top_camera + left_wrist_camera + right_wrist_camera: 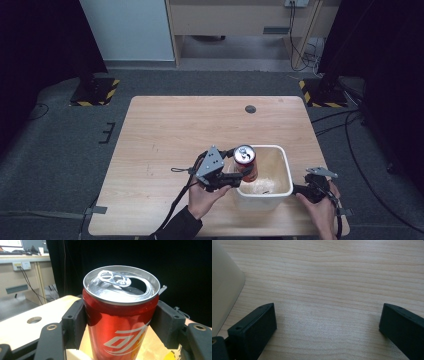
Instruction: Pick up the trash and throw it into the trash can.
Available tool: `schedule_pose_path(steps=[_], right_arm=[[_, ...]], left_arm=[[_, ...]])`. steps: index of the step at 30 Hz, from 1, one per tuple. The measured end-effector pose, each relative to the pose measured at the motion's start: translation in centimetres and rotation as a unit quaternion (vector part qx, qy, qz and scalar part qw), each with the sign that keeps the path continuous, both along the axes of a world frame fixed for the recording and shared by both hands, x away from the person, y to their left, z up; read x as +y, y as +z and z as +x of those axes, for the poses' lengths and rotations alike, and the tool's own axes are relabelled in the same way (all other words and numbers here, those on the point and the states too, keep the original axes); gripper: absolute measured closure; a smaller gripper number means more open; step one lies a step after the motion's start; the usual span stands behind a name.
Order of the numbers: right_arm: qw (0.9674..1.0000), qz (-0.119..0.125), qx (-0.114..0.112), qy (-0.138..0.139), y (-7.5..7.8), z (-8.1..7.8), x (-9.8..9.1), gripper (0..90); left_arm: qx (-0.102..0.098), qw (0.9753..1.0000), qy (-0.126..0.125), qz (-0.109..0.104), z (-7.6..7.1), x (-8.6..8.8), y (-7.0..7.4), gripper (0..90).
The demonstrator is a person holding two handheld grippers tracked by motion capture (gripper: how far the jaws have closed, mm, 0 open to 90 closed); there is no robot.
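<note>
Your left gripper point(239, 172), at lower centre of the high view, clamps its black jaws on a red aluminium can point(120, 315); the silver lid shows a pull tab and an open mouth. You hold the can upright over the near-left corner of a white, rounded-square plastic tub point(287, 172). Your right gripper point(327, 332), at lower right, rests spread wide, empty, above the pale wood-grain table point(332, 277) beside the tub's wall.
</note>
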State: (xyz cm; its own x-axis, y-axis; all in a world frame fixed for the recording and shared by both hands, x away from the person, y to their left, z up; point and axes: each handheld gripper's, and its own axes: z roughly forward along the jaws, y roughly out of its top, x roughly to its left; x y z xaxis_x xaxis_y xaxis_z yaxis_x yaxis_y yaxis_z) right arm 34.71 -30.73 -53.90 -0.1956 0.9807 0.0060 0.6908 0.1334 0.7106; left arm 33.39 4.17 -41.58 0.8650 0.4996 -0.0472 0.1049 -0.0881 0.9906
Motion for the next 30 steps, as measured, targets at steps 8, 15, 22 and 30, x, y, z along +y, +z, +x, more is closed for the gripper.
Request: schedule_pose_path(steps=[8,15,22,30], right_arm=[[1.0000,0.001,0.001,0.000,0.0,0.0,0.0,1.4],[1.0000,0.001,0.000,0.000,0.0,0.0,0.0,1.4],[1.0000,0.001,0.001,-0.001,0.0,0.0,0.0,1.4],[1.0000,0.000,0.000,0.000,0.0,0.0,0.0,1.3]], left_arm=[[0.015,0.9995,-0.005,0.028,0.4,-0.7,-1.4,33.3],[0.027,0.9985,-0.010,0.047,0.5,-1.1,-2.4,33.3],[0.026,0.9982,-0.011,0.053,0.5,-1.3,-2.7,33.1],[0.025,0.9984,-0.009,0.050,0.4,-1.3,-2.7,29.9]])
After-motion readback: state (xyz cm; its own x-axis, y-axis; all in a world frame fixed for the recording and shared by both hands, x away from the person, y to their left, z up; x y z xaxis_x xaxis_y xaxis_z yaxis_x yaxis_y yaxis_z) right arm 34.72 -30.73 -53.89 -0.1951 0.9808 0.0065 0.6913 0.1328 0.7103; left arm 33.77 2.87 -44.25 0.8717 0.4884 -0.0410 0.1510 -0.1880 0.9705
